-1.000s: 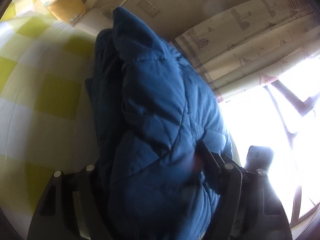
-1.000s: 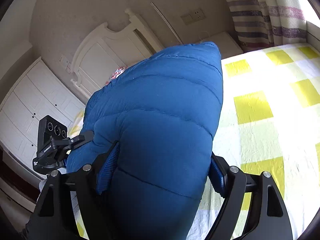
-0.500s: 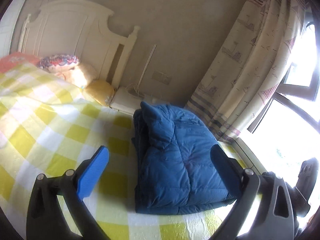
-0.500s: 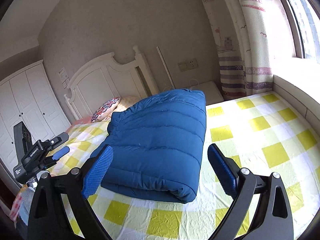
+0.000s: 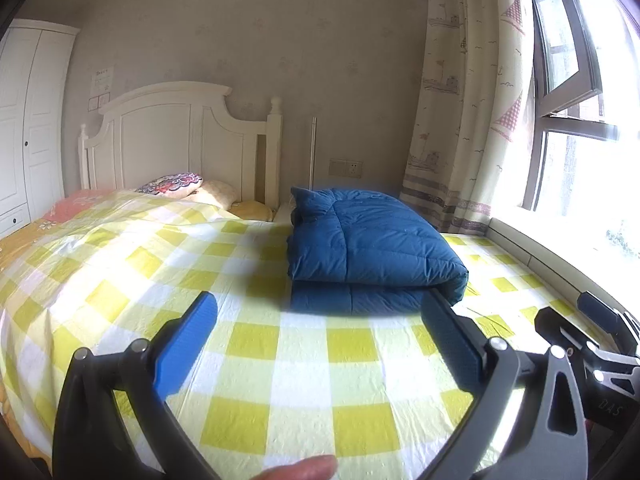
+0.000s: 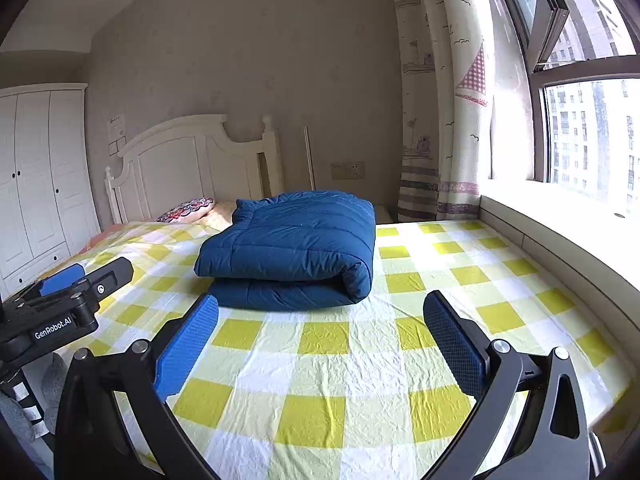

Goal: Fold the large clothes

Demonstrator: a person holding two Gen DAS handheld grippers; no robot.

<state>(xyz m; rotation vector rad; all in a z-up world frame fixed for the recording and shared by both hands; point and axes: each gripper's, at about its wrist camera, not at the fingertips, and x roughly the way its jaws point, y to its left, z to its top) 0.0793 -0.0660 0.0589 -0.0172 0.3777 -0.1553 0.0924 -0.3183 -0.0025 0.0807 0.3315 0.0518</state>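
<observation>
Looking done: jacket folded in a puffy bundle near the headboard end of the bed. Left gripper and right gripper both wide open, holding nothing, well short of it. Could spring open, being so puffy.

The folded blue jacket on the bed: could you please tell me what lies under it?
The blue jacket rests directly on the yellow-checked bedsheet, whose squares continue around it on every visible side. Whatever sits beneath its folded layers is covered and cannot be seen.
</observation>
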